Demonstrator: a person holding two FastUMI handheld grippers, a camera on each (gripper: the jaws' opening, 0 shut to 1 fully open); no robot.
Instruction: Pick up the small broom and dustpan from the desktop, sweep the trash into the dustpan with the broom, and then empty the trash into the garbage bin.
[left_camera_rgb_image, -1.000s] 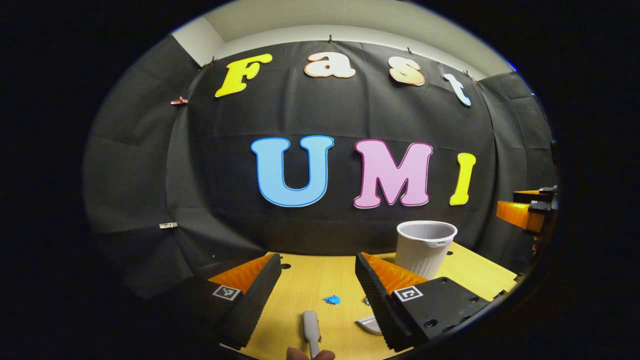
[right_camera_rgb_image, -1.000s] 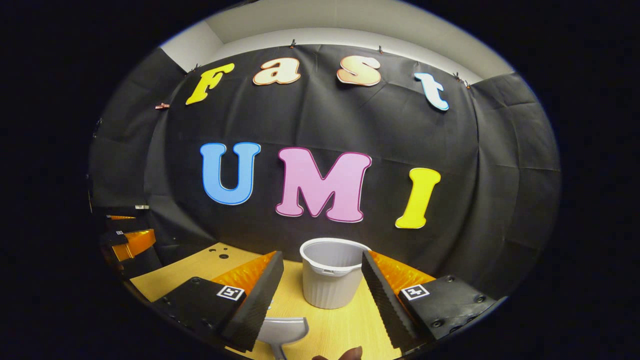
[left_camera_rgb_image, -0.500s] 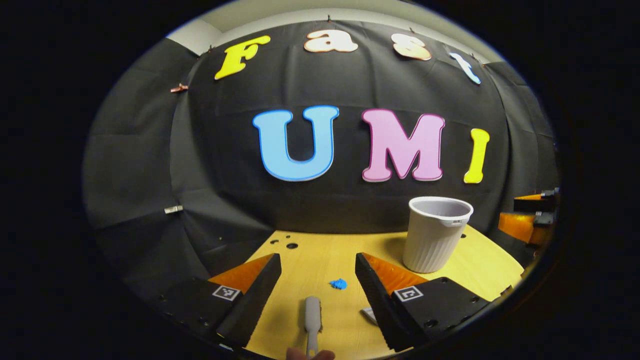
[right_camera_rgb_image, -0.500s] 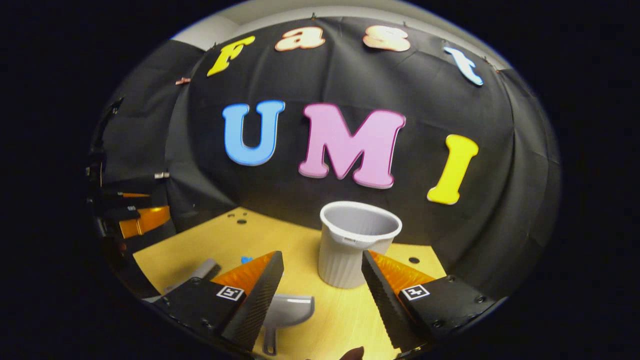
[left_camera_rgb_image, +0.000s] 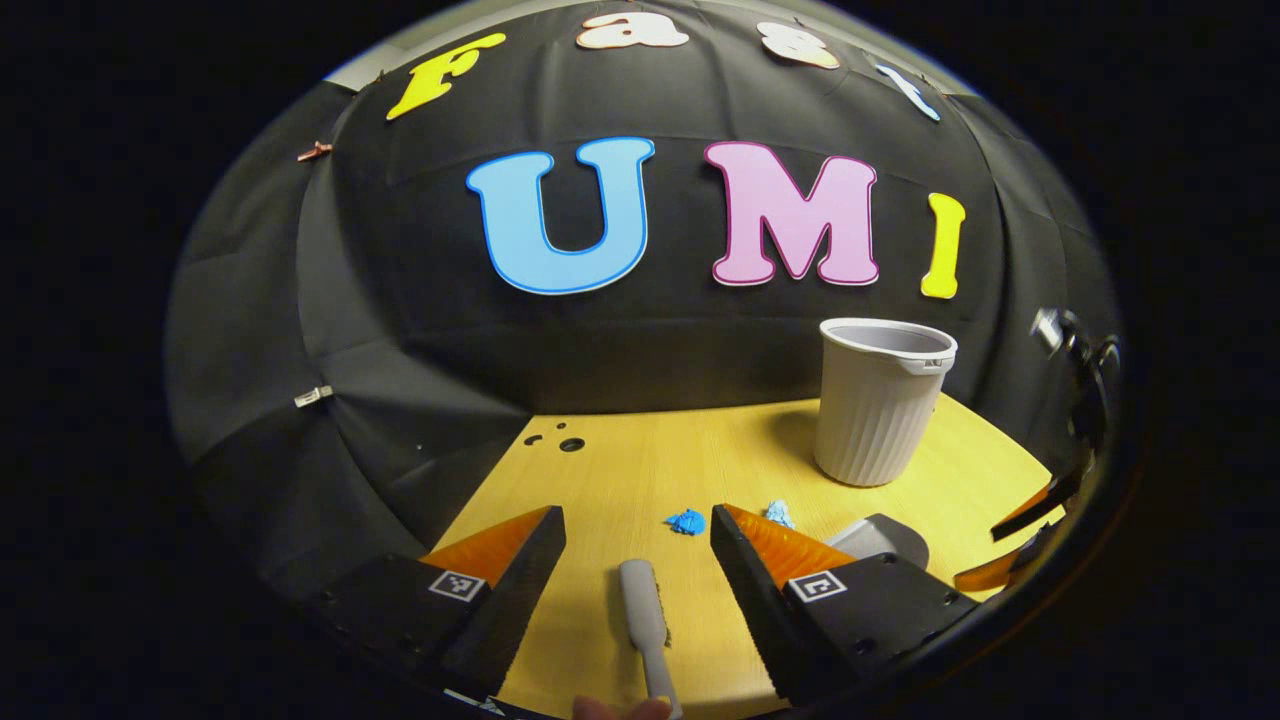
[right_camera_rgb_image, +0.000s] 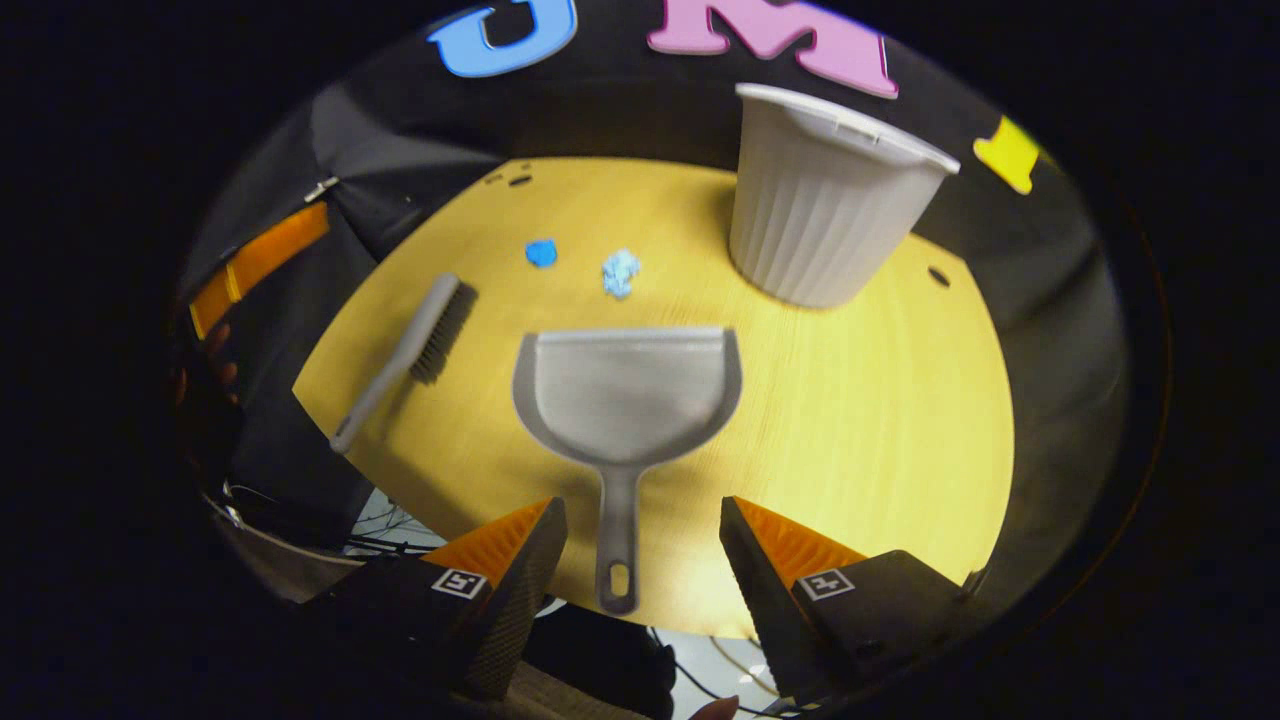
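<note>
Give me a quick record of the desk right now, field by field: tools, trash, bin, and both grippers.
broom: lying flat on the desk, ungripped
dustpan: flat, handle toward the right gripper
trash: two blue scraps beyond the dustpan's mouth
bin: upright, far side of the desk
left gripper: open, over the broom handle
right gripper: open, over the dustpan handle

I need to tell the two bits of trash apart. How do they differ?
The darker blue scrap is small and flat-looking; the pale blue scrap is larger and crumpled. The darker one lies nearer the broom, the pale one nearer the bin. Both sit loose beyond the dustpan.
</note>
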